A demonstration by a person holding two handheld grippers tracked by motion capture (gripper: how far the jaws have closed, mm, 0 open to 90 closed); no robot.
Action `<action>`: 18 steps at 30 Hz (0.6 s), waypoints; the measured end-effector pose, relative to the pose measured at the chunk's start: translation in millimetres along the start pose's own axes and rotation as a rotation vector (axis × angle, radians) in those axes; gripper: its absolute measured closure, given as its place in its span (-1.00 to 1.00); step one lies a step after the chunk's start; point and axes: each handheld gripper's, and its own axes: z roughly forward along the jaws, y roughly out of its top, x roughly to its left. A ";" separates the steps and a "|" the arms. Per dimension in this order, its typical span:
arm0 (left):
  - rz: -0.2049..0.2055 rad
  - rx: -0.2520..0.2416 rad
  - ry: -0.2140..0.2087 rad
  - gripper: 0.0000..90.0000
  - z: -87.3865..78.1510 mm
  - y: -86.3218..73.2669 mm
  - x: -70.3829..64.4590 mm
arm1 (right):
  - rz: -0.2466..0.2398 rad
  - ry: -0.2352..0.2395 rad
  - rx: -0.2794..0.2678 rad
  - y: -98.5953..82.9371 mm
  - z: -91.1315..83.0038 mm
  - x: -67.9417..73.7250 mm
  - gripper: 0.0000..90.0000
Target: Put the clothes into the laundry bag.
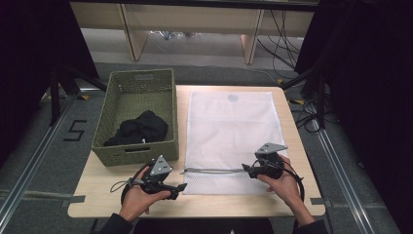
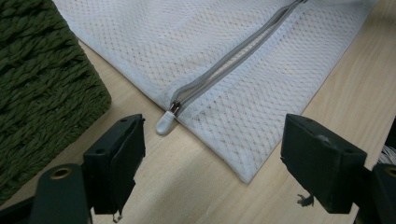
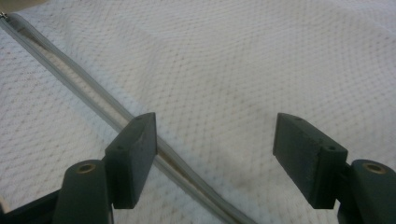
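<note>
1. High view: a white mesh laundry bag [image 1: 229,131] lies flat on the light wooden table [image 1: 287,207], covering most of its right half, with a grey zipper [image 1: 213,170] running across it near the person's edge.
2. Beside the bag on the left stands a green woven rectangular basket [image 1: 117,95] holding a crumpled black garment [image 1: 140,129]; the basket's near wall sits close to the bag's left edge.
3. The left gripper [image 1: 179,187] is held in the person's left hand [image 1: 141,197] just off the bag's near-left corner, low over the bare table.
4. The right gripper [image 1: 246,168] is held in the person's right hand [image 1: 285,183] over the right part of the bag, its tip at the zipper line.
5. Left gripper view: the left gripper [image 2: 212,158] has its jaws spread wide with nothing between them. Ahead of them lies the bag's corner, and the small white zipper pull [image 2: 165,123] sticks out past the bag's edge onto the wood, just in front of the left-hand jaw. The basket's weave [image 2: 42,88] shows at the left.
6. Right gripper view: the right gripper [image 3: 215,140] also has its jaws spread apart, empty, above the mesh. The grey zipper [image 3: 84,88] runs diagonally beneath the left-hand jaw; whether that jaw touches the fabric cannot be told.
</note>
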 end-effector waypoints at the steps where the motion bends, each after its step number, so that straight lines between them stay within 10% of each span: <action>1: 0.000 0.000 0.000 -0.52 0.0 0.0 -0.1 | -0.008 0.000 0.009 1.8 3.1 0.4 -0.31; 18: 0.008 0.014 0.010 -0.52 -0.2 0.0 1.3 | -0.108 0.034 0.120 8.5 36.7 6.6 -0.26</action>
